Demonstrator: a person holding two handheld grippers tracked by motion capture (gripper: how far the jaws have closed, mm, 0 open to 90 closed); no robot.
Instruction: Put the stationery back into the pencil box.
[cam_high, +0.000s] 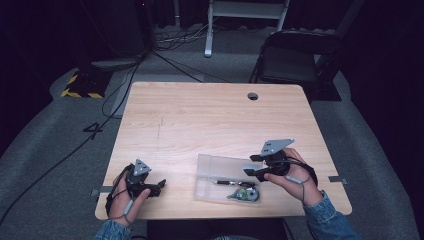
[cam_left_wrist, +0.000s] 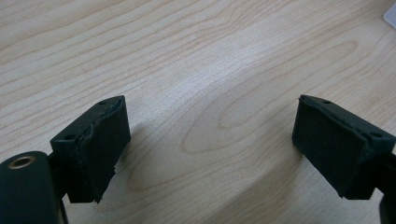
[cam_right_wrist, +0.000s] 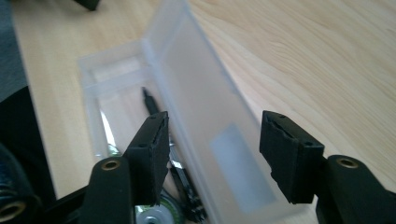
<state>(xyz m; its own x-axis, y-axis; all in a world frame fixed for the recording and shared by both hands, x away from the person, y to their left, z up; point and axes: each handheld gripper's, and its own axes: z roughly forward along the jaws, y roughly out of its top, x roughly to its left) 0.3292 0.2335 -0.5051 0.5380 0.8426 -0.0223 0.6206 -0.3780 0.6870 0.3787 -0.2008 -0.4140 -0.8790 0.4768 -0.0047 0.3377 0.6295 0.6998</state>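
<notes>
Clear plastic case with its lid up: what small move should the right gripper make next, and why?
Probably close the right gripper on the raised lid of the clear case: its open jaws straddle the lid's edge without pressing it, and the pen lies inside.

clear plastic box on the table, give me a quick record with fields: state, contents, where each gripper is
box: clear plastic box, near the table's front edge
lid: open, raised along the far side
contents: black pen and a small round green thing
right gripper: at the box's right end, jaws apart, nothing between them
left gripper: left of the box, apart from it, jaws open over bare wood
</notes>
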